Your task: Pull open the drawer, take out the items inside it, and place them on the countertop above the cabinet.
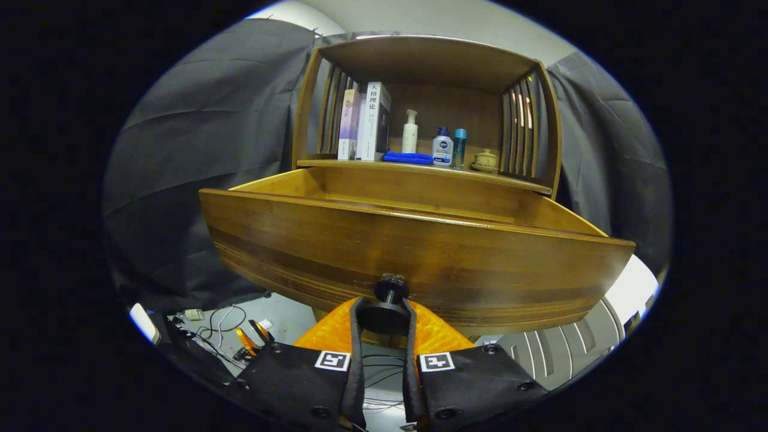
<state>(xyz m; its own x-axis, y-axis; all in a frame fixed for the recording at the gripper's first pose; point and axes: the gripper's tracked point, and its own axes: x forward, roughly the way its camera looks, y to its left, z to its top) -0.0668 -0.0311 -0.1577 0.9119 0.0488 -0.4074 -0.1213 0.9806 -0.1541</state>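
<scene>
Gripping the drawer's knob, my gripper has both fingers pinched on its round cap, just ahead of me. That drawer stands pulled well out below the countertop; its inside is hidden. I judge it stiff, heavy wood, and the small, smooth knob is the only handhold.

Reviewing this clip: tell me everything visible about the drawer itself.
The drawer is brown, glossy wood with banded grain on its front panel. It stands pulled well out from under the countertop; its interior floor is hidden by the front. A dark round knob sits low at the front's centre, with the gripper shut on it.
</scene>
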